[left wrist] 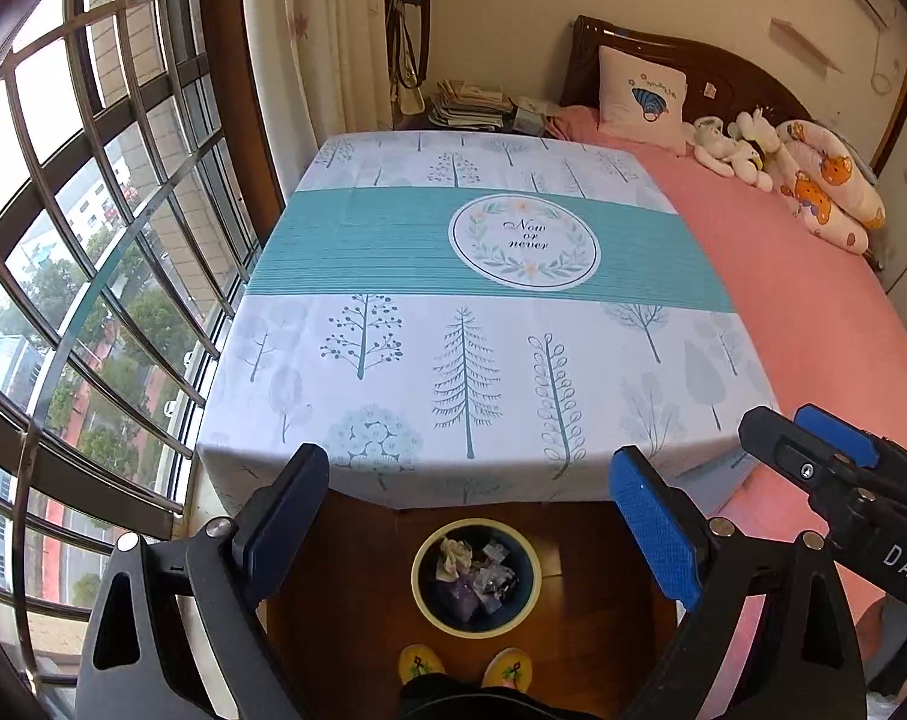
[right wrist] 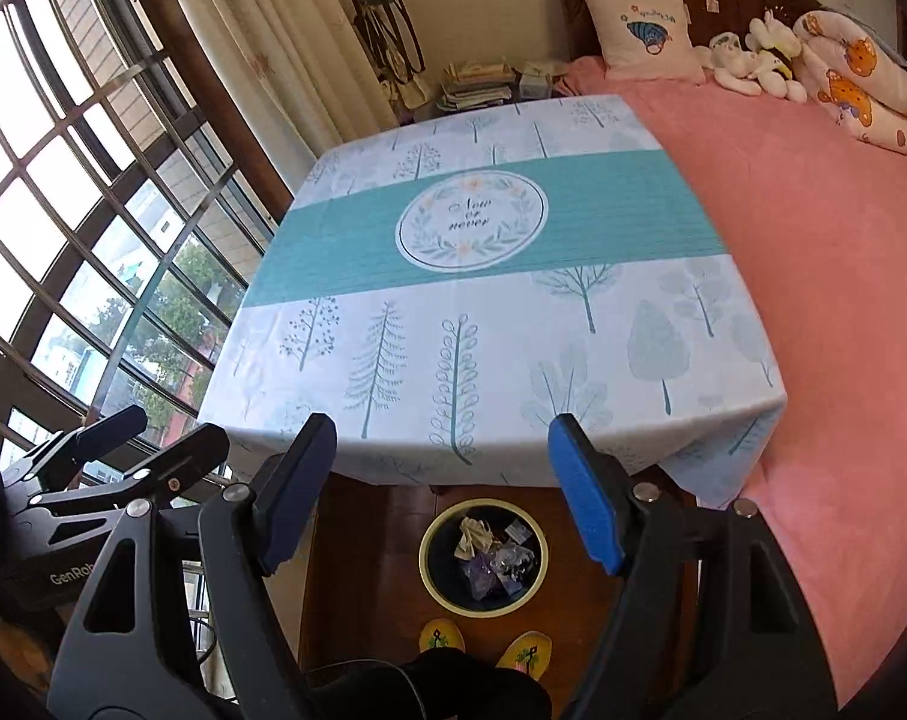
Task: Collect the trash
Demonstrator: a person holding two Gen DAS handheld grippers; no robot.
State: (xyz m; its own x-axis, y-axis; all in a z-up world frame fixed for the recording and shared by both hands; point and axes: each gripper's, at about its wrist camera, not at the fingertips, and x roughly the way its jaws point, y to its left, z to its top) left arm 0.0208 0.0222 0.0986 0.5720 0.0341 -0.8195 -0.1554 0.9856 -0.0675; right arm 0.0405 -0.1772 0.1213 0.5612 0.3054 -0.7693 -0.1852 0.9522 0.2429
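Observation:
A round bin [left wrist: 476, 577] with a pale yellow rim stands on the wooden floor below the table's near edge; it also shows in the right wrist view [right wrist: 484, 555]. Crumpled trash [left wrist: 474, 570] in white, purple and clear wrappers lies inside it [right wrist: 492, 552]. My left gripper [left wrist: 468, 507] is open and empty, held above the bin. My right gripper [right wrist: 441, 480] is open and empty, also above the bin. The right gripper shows in the left wrist view [left wrist: 813, 450], and the left one in the right wrist view [right wrist: 153, 438].
A table with a tree-print cloth [left wrist: 465, 300] and teal band fills the middle [right wrist: 501, 300]. A pink bed [left wrist: 813, 312] with pillows and soft toys lies right. A barred window [left wrist: 93, 240] is left. Yellow slippers [left wrist: 465, 666] are below the bin.

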